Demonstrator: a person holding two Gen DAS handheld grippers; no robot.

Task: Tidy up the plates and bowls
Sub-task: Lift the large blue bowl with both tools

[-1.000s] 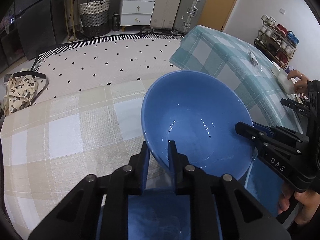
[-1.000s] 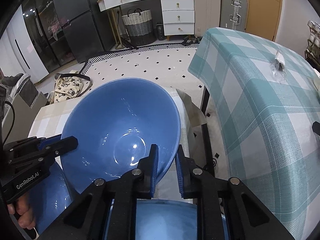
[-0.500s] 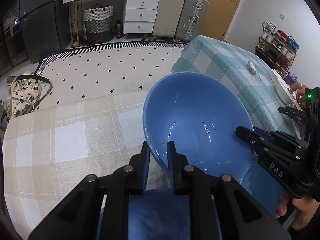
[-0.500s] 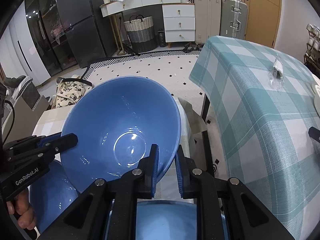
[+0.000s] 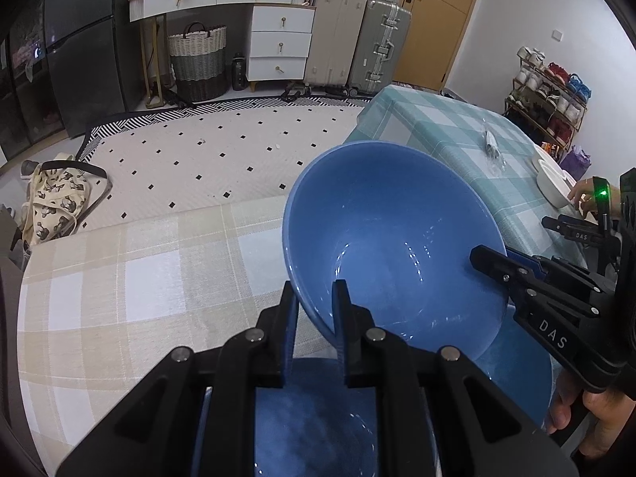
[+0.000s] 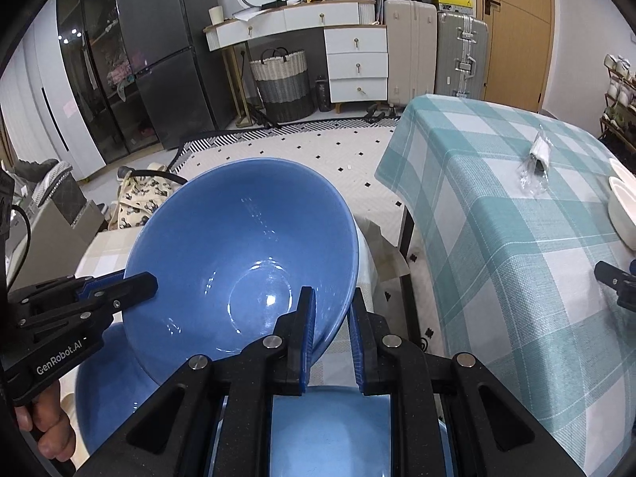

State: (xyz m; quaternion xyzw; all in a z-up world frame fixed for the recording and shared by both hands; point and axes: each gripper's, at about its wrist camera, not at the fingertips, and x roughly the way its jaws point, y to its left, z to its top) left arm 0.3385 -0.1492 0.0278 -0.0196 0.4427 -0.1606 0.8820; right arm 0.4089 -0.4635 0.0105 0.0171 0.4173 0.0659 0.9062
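A large blue bowl (image 5: 389, 238) is held tilted in the air above the beige checked table (image 5: 139, 278). My left gripper (image 5: 314, 298) is shut on its near-left rim. My right gripper (image 6: 332, 306) is shut on its right rim, and the bowl fills the middle of the right wrist view (image 6: 246, 258). The right gripper also shows at the right of the left wrist view (image 5: 528, 278), and the left gripper at the left of the right wrist view (image 6: 91, 298). More blue dishes (image 5: 318, 429) lie below the grippers, another in the right wrist view (image 6: 107, 397).
A second table with a teal checked cloth (image 6: 516, 218) stands to the right, with a plastic-wrapped item (image 6: 536, 163) and white bowls (image 6: 622, 210) on it. A gap separates the tables. Beyond are a patterned rug, drawers, suitcases and a basket.
Both grippers have lifted the blue bowl a little higher; the view shows more of the room and the teal table. The grips are unchanged.
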